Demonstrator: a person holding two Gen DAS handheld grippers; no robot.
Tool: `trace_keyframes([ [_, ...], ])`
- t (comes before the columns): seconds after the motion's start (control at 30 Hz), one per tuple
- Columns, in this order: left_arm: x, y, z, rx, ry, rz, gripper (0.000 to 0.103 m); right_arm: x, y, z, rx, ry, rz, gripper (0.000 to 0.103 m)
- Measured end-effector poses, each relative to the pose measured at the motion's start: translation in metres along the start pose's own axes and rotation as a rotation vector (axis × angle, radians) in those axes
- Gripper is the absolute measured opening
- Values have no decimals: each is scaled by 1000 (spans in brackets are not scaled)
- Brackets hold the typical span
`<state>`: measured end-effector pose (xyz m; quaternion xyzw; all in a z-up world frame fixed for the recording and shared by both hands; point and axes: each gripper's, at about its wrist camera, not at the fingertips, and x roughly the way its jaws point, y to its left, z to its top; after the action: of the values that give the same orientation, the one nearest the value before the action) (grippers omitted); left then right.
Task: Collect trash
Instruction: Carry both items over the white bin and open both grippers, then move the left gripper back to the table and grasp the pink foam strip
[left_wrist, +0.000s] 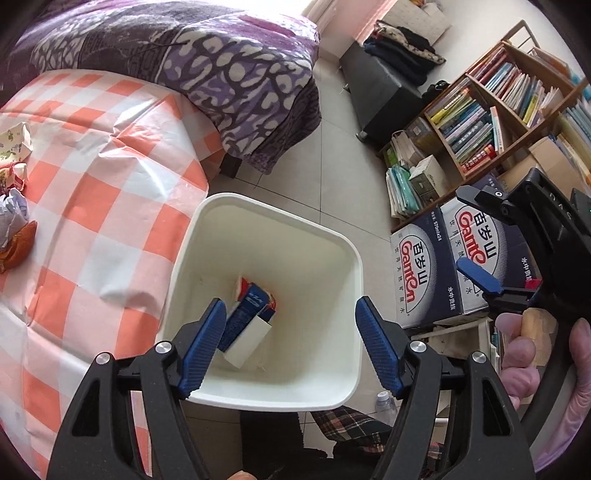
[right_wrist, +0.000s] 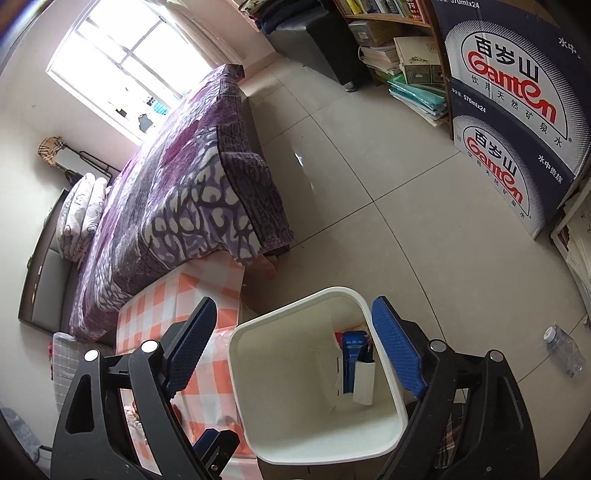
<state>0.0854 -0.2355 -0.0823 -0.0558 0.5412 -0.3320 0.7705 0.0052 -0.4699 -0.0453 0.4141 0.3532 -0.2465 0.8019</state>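
A white square bin (left_wrist: 332, 236) stands on the tiled floor beside the table with the orange-checked cloth (left_wrist: 96, 206). A blue and white carton (left_wrist: 251, 321) lies in the bin's bottom; it also shows in the right wrist view (right_wrist: 354, 362). My left gripper (left_wrist: 291, 347) is open and empty above the bin's mouth. My right gripper (right_wrist: 295, 350) is open and empty over the bin (right_wrist: 258, 369); it appears at the right of the left wrist view (left_wrist: 476, 236). Crumpled paper and wrappers (left_wrist: 13, 206) lie on the cloth at the far left.
A bed with a purple patterned cover (right_wrist: 177, 192) sits behind the table. Dark blue water cartons (left_wrist: 436, 269) and a bookshelf (left_wrist: 491, 122) stand to the right. A plastic bottle (right_wrist: 565, 350) lies on the floor. Open tiled floor (right_wrist: 369, 184) lies beyond the bin.
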Motion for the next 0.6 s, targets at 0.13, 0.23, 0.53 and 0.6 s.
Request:
trace_keyframes([
  [0.13, -9, 12, 1, -13, -14, 21, 71, 6, 13, -8, -36, 15, -5, 87],
  [0.23, -18, 23, 1, -17, -29, 45, 71, 9, 27, -16, -69, 20, -15, 90],
  [0.53, -47, 70, 5, -75, -81, 158, 76, 23, 73, -44, -191, 30, -57, 96],
  [0.6, -53, 82, 6, -91, -90, 193, 78, 27, 83, -51, -213, 40, -60, 96],
])
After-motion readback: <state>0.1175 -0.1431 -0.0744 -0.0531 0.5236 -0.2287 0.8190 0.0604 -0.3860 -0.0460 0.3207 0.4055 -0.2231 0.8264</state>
